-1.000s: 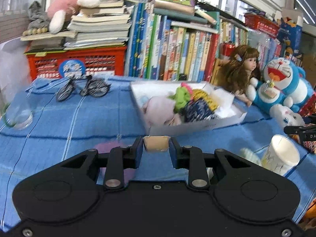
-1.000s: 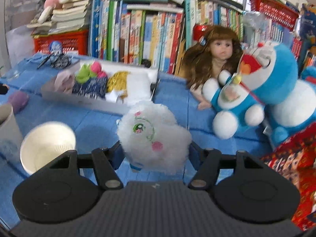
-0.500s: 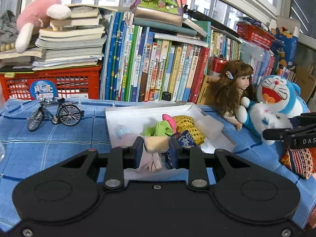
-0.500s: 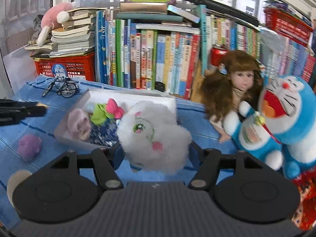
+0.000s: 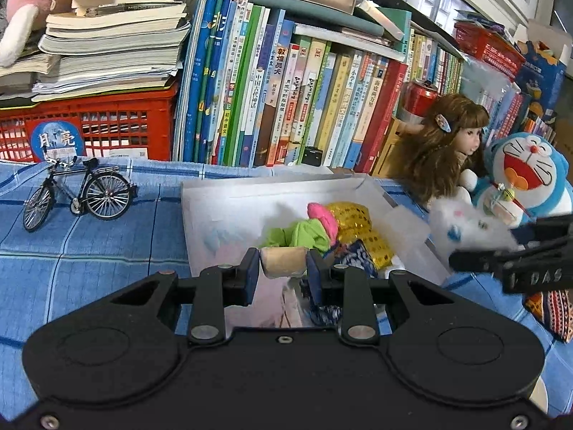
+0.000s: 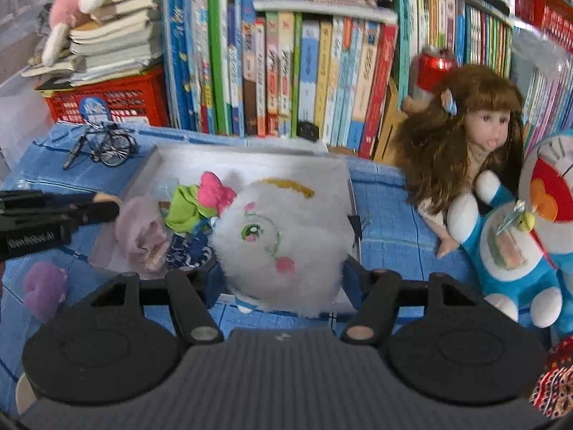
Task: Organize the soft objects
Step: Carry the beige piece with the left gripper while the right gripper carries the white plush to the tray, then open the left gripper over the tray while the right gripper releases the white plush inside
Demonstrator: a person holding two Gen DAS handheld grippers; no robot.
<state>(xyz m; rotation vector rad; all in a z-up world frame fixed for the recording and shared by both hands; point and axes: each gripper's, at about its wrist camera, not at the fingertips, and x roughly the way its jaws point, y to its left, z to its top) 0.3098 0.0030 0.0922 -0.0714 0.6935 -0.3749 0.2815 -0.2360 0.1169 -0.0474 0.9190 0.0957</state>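
A blue checked cloth (image 5: 89,243) covered the counter. Near its far left edge stood a small black metal model bicycle (image 5: 77,193), upright on its stand. Behind it, at the far left corner, sat a red plastic lattice crate (image 5: 107,125) with a round blue label, and a thick, uneven stack of paperbacks and loose papers (image 5: 114,36) lay on top of it. Along the far edge ran a long row of upright children's books (image 5: 286,100) with blue, green, yellow and red spines, more books laid flat across their tops. A red drink can (image 5: 420,98) stood behind the row toward the right. Another red plastic basket (image 5: 490,50) sat higher at the far right.
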